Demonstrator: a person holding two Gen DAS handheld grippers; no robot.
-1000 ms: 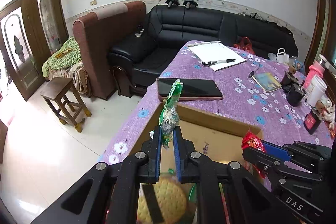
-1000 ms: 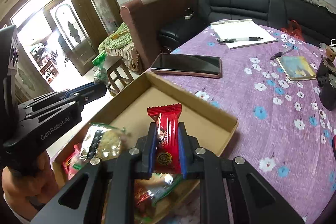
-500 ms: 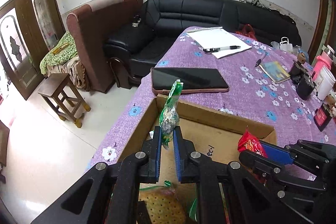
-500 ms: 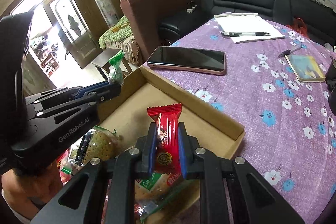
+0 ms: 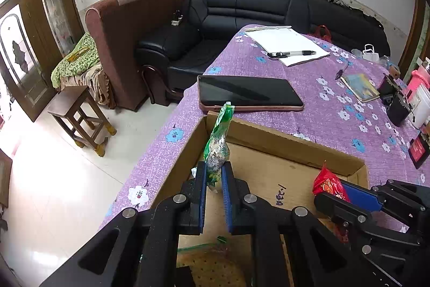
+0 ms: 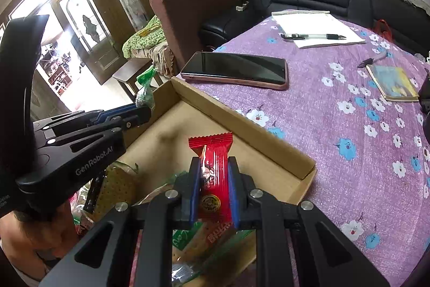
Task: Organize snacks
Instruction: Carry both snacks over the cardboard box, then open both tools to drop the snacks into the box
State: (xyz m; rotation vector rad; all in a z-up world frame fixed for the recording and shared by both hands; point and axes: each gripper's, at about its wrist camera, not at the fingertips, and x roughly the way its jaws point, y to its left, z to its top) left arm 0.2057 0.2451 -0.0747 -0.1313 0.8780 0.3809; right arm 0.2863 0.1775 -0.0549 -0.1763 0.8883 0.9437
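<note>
Green wrapper first: the green snack (image 5: pixel 217 141) stands upright at centre frame of the left view, pinched low down by the left gripper (image 5: pixel 214 174), above the box (image 5: pixel 282 144) and its far left corner. In the right view, the red snack (image 6: pixel 213 168) sits at lower centre, clamped between the right gripper (image 6: pixel 213 179) and its blue pads, over the box's bare floor. Cracker packs (image 6: pixel 113 190) crowd the box's near end. Beyond the far wall, a phone (image 5: pixel 247 93) lies on the purple cloth (image 5: pixel 336 98).
</note>
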